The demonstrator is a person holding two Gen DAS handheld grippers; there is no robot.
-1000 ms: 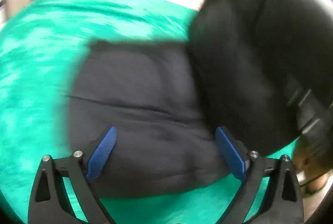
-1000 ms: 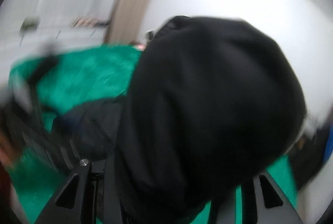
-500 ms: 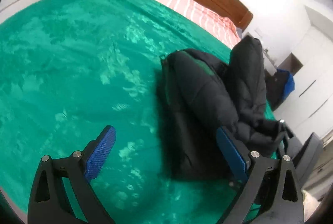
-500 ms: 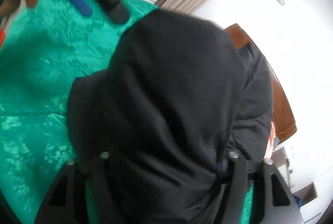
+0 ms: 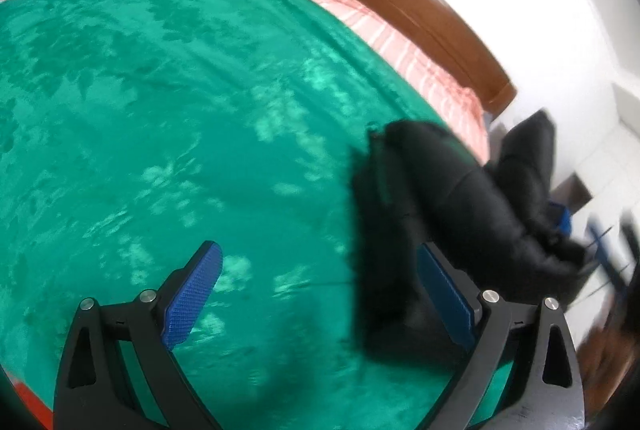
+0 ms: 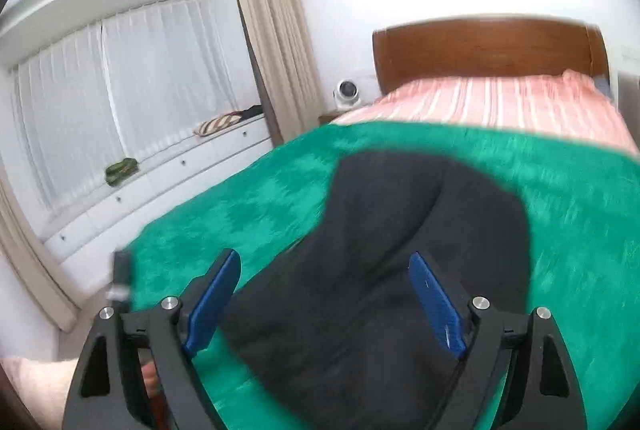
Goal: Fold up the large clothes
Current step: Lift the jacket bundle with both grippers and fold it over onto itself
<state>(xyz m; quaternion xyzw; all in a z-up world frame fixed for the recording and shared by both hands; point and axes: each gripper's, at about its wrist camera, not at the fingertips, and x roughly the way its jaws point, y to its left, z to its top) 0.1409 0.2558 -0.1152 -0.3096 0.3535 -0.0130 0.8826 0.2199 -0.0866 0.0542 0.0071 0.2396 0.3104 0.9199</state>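
While its jaws are opening, the right hand-held gripper [image 6: 324, 306] hangs over the black padded jacket [image 6: 400, 270], whose bulk lies between and ahead of the pads without being pinched, probably so the fold settles onto the green blanket [image 6: 560, 198] of the bed. Wide open and empty, the left hand-held gripper [image 5: 320, 294] has the jacket [image 5: 440, 222] just behind its right finger.
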